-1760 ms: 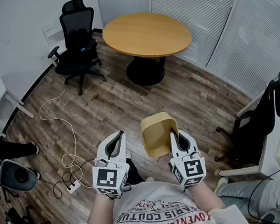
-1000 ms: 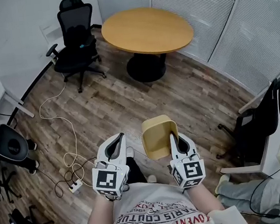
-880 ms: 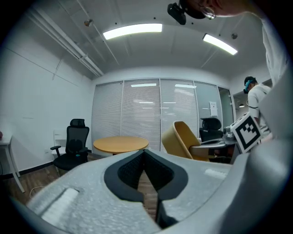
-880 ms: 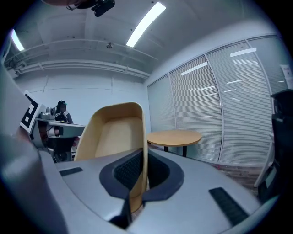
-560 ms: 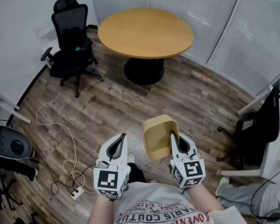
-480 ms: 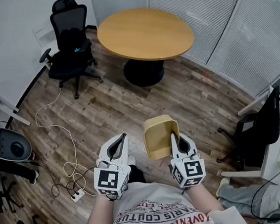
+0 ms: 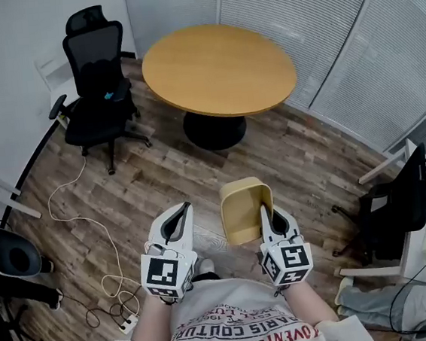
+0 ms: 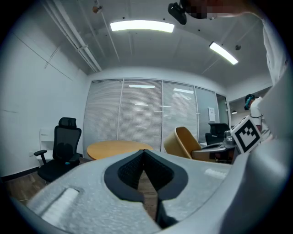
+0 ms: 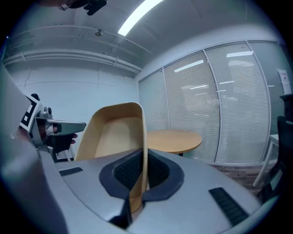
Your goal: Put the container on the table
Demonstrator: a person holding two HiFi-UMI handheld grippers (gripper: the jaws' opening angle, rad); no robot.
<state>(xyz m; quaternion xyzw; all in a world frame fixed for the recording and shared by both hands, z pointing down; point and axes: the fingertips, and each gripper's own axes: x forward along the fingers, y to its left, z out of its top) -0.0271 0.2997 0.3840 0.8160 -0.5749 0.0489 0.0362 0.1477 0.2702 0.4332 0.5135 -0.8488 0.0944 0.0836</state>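
A tan plastic container hangs in the air above the wood floor, and my right gripper is shut on its right wall. In the right gripper view the container tilts up to the left, its thin wall pinched between the pads. My left gripper is shut with nothing in it, level with the right one and to the container's left. The round wooden table stands ahead of both grippers; it shows as the table past the left jaws and the table behind the container.
A black office chair stands left of the table. White blinds line the far and right walls. A white cable runs over the floor to a power strip at lower left. Another dark chair and a desk edge stand at right.
The table and the black chair have come nearer and lower in the head view as I move toward them. Both grippers and the container keep their places relative to me.
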